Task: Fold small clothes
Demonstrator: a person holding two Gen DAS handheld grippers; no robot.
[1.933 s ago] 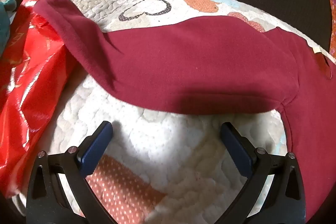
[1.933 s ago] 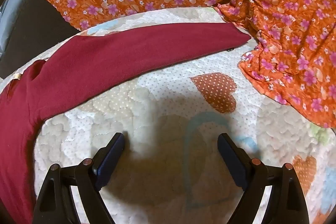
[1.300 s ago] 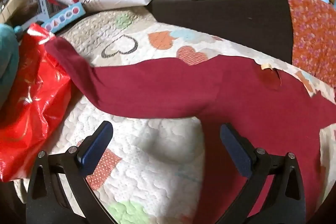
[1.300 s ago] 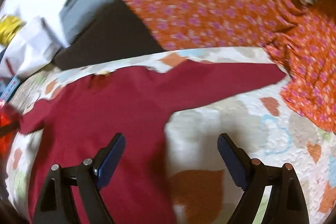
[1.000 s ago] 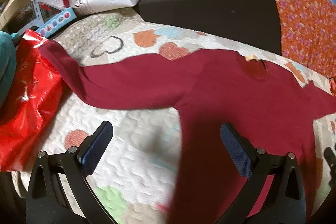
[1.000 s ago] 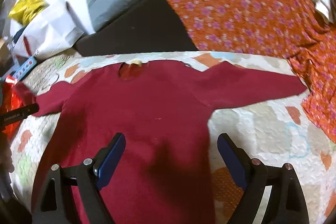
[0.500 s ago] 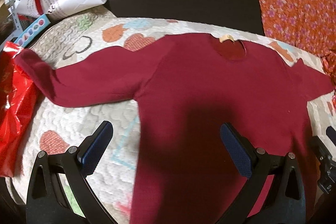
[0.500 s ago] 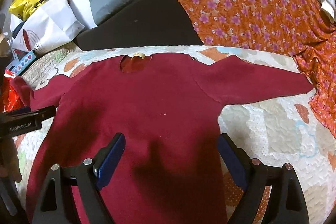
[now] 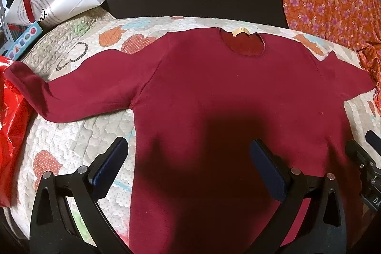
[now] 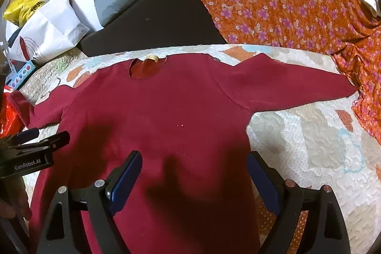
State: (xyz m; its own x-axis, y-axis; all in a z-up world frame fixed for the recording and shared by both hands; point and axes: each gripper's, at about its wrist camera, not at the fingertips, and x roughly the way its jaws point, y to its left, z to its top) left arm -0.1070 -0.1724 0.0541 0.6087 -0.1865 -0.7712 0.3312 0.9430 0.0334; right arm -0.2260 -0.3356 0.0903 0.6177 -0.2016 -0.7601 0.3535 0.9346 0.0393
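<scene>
Lying flat and face up on the heart-patterned quilt (image 9: 71, 135), the maroon long-sleeved top (image 9: 214, 92) has both sleeves spread outward and its neckline at the far side. The left claw (image 9: 188, 168) hovers released above the lower body of the top, near its left side seam. The right claw (image 10: 194, 179) hovers released above the right side seam. An orange floral cloth (image 10: 285, 4) lies beyond the right sleeve.

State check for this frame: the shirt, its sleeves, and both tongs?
Maroon shirt: spread flat on the quilt, unfolded, neckline away.
Sleeves: both stretched out sideways, left sleeve, right sleeve.
Left tongs: open, holding nothing.
Right tongs: open, holding nothing.
</scene>
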